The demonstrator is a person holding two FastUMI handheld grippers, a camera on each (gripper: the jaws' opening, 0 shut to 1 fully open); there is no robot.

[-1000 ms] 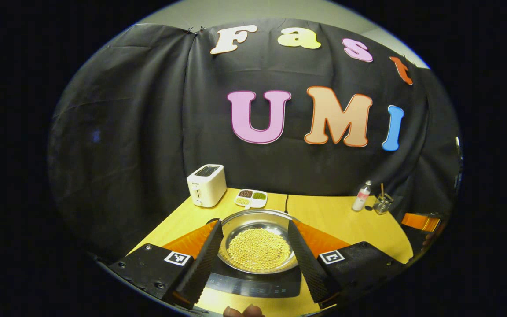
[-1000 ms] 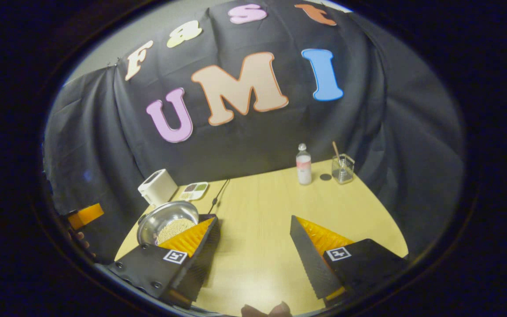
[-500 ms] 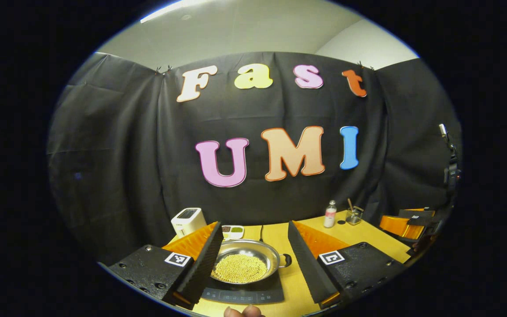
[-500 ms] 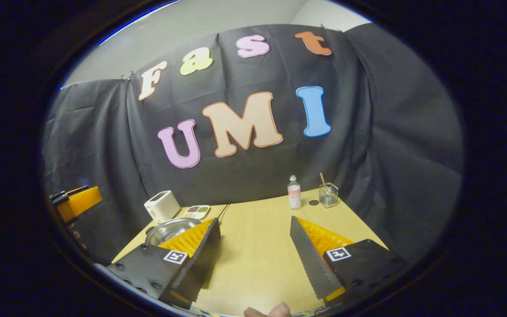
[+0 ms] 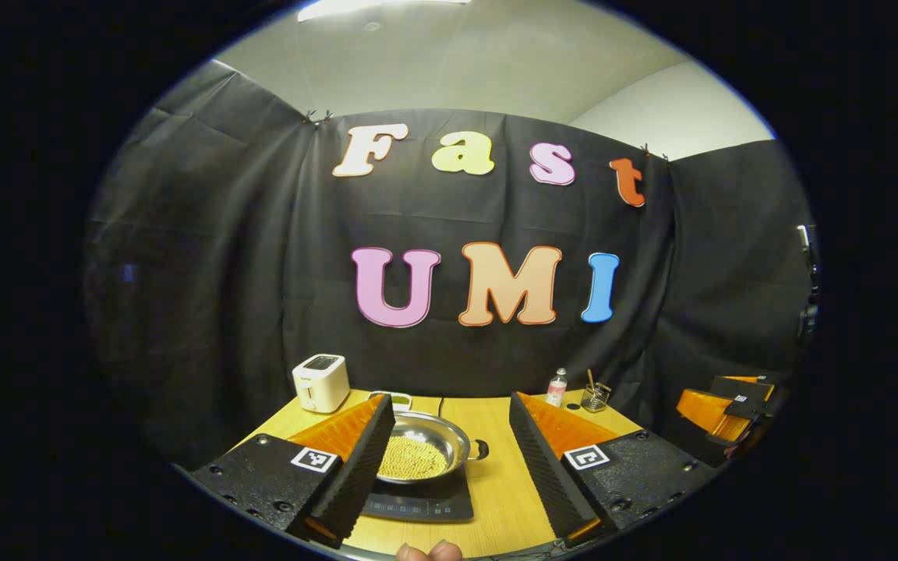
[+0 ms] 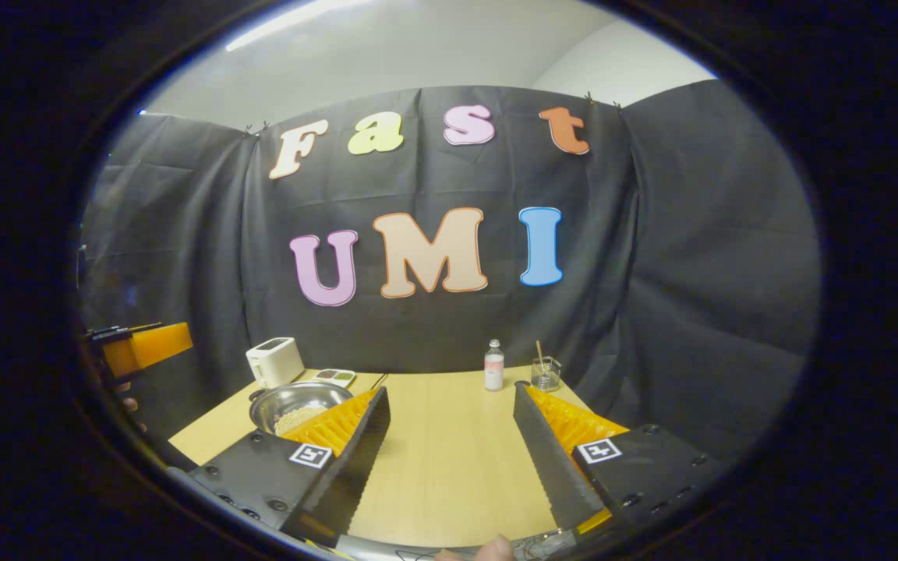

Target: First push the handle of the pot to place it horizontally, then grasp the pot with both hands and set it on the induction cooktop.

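Observation:
A steel pot [image 5: 427, 450] holding small yellow beans rests on the black induction cooktop [image 5: 418, 506], one side handle [image 5: 480, 449] pointing right. My left gripper [image 5: 449, 460] hangs open well back from it, above the table's near edge, nothing between its fingers. In the right gripper view the pot [image 6: 293, 405] sits at the far left of the table, partly behind the left finger. My right gripper [image 6: 449, 460] is open over bare table, apart from the pot. The right gripper [image 5: 718, 405] also shows at the right edge of the left gripper view.
A white toaster [image 5: 320, 383] stands at the back left of the wooden table [image 6: 449, 436], with a small divided dish [image 6: 334, 376] next to it. A small bottle [image 6: 493, 365] and a glass jar with a stick [image 6: 545, 374] stand at the back right. A cable [image 5: 440, 405] runs behind the cooktop.
Both grippers have drawn back and tilted up from the table, so the pot on the cooktop looks smaller and farther off. Both stay open; the pot has not moved.

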